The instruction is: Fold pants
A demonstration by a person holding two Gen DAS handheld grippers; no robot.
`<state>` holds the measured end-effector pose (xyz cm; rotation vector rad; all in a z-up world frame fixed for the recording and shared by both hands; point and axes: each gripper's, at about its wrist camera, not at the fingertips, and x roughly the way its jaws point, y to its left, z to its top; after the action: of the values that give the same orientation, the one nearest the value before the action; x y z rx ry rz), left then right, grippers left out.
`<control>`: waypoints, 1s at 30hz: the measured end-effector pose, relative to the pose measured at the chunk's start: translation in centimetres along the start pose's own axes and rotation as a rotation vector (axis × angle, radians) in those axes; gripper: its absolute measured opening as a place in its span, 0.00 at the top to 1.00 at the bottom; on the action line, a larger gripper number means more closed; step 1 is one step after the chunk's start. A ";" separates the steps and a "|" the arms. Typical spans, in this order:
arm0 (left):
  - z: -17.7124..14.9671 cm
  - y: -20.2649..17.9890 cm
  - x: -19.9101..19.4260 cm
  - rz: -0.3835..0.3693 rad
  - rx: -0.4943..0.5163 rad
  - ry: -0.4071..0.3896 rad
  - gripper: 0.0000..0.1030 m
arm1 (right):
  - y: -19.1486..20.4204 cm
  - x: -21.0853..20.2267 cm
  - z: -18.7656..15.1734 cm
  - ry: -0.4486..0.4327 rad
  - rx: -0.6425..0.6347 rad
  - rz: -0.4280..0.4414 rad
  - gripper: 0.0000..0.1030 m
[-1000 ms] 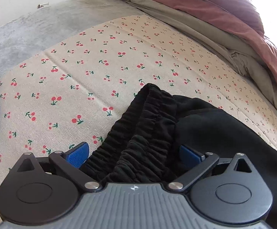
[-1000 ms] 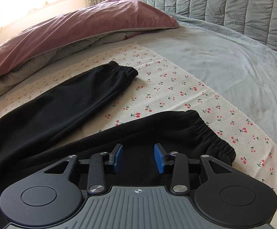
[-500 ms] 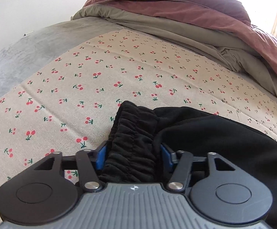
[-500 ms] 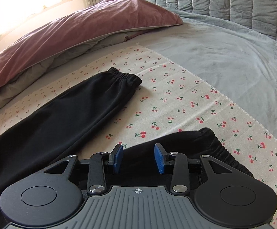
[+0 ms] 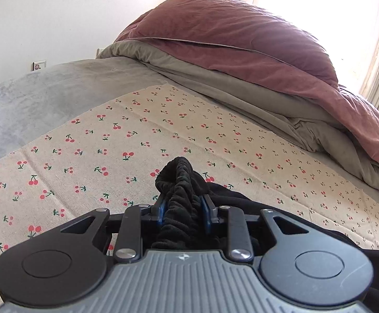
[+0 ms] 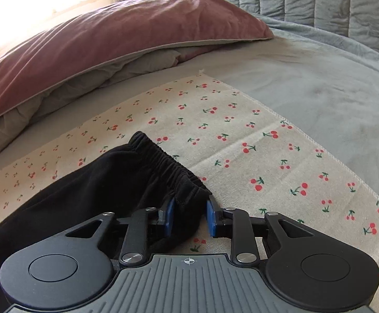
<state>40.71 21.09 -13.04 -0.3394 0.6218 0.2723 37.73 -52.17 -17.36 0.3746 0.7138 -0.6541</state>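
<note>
Black pants lie on a cherry-print cloth on the bed. In the left wrist view my left gripper [image 5: 183,210] is shut on the bunched elastic waistband [image 5: 180,180] of the pants, which sticks up between the blue pads. In the right wrist view my right gripper [image 6: 190,215] has its blue pads a few centimetres apart around the corner of an elastic leg cuff [image 6: 168,167]. The cuff fabric fills only the left part of the gap. The black leg [image 6: 85,187] runs off to the left.
The cherry-print cloth [image 6: 267,156] covers the grey bedspread [image 6: 332,91]. A maroon and olive duvet [image 5: 254,52] is heaped at the far side, also in the right wrist view [image 6: 98,39]. A quilted grey headboard [image 6: 319,0] stands at the right.
My left gripper has closed on the waistband and lifted it. My right gripper has carried the near leg cuff forward over the far leg; its pads stay about as far apart.
</note>
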 end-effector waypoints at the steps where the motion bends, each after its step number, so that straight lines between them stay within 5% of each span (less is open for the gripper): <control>1: 0.1 0.0 0.1 -0.002 -0.009 -0.001 0.78 | 0.9 -0.2 0.2 -0.003 -0.085 -0.019 0.84; 3: 0.6 -0.2 -0.2 -0.006 -0.002 -0.005 0.78 | 1.4 -1.5 1.0 -0.032 -0.150 -0.017 0.87; 8: 1.8 -1.5 -1.9 -0.067 0.017 -0.098 0.78 | -1.7 -8.5 3.7 -0.268 -0.012 0.048 0.89; 11: 1.1 -2.7 0.0 -0.004 0.150 0.014 0.75 | -2.3 -12.3 2.1 -0.403 0.009 0.026 0.88; 13: -0.4 -2.1 2.0 0.050 0.186 0.103 0.67 | -2.6 -11.2 0.3 -0.322 -0.064 -0.041 0.87; 17: 0.5 -0.3 2.6 -0.011 0.116 0.181 0.37 | -4.7 -5.0 -3.4 0.026 -0.134 -0.077 0.81; 19: 1.7 0.4 1.3 0.000 0.088 0.159 0.27 | -5.2 -5.1 -3.4 -0.020 -0.131 -0.053 0.70; 22: 3.4 0.9 -0.4 0.071 0.091 0.089 0.24 | -4.9 -5.8 -0.9 -0.088 -0.152 -0.030 0.51; 25: 4.4 -1.0 -0.2 0.050 0.167 0.045 0.19 | -4.4 -5.3 2.5 -0.121 -0.149 0.018 0.42; 30: 1.5 -6.4 5.9 -0.003 0.421 0.248 0.11 | -1.1 0.1 4.6 0.010 -0.215 0.063 0.45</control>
<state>48.29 16.71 -14.02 0.0330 0.9029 0.0914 39.29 -55.45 -14.34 0.2010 0.7706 -0.5108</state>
